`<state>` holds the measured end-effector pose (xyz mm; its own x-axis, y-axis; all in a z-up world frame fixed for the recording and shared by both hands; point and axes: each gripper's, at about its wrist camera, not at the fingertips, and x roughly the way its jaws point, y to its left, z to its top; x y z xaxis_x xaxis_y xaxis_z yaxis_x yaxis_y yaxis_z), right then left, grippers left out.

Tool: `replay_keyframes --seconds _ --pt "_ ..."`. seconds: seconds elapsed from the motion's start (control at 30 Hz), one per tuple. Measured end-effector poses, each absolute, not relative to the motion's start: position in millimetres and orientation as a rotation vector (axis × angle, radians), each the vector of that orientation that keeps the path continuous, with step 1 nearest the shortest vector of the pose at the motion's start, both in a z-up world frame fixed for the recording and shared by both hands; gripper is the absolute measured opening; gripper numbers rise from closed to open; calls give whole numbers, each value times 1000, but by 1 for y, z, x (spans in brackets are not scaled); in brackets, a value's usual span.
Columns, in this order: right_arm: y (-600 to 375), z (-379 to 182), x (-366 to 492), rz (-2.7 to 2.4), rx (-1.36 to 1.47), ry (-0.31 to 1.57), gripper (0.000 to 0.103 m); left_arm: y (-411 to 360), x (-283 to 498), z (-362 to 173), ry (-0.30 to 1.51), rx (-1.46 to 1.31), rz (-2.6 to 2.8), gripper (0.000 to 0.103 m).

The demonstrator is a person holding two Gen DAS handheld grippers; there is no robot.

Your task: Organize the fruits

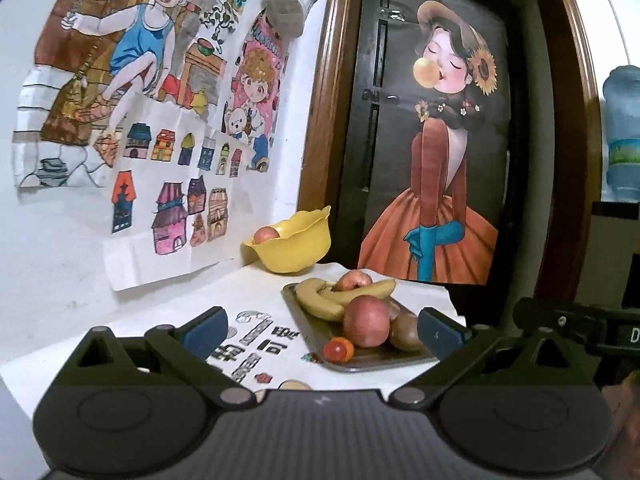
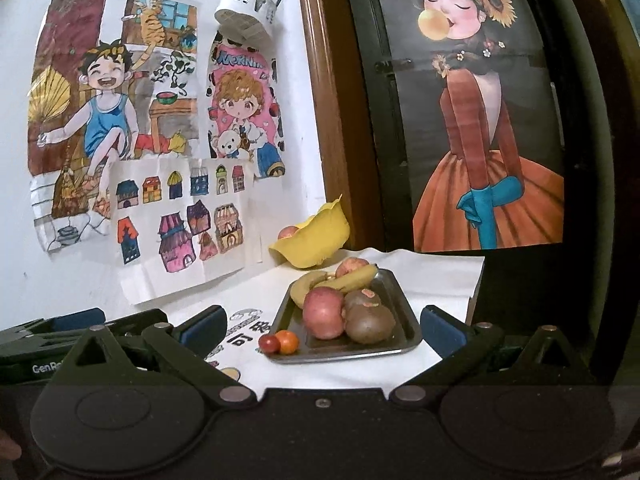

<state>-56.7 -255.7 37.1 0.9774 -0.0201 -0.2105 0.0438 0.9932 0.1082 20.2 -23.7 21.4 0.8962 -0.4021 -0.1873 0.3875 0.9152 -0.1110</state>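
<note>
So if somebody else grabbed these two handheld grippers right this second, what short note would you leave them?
Left gripper: open, empty, facing the tray. Right gripper: open, empty, also short of the tray.
Grey metal tray on the white cloth holds a big red apple, two brown kiwis, yellow bananas, a second apple behind them, and two small red and orange tomatoes at its front corner.
Done: one apple sits in the yellow scalloped bowl.
Left, probably: sort the remaining fruit on the tray.
</note>
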Motion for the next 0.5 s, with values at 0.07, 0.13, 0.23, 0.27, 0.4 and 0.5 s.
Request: replay_keyframes --seconds 0.07,0.13,0.23,0.27,0.4,0.5 --pt "-252 35 -60 -36 114 215 102 -20 16 20 209 -67 -402 103" --pt "-250 33 -62 -40 115 218 102 -15 13 17 212 -66 -393 103" --pt "-246 30 -63 -45 117 228 102 -8 10 14 220 -74 -379 103" --pt "-245 29 -63 -44 117 232 102 -5 11 14 223 -76 -374 103" --pt "-242 24 -63 -45 119 247 102 3 10 10 232 -83 -357 103" --pt "-239 21 -63 -46 114 256 102 8 10 7 244 -83 -345 103"
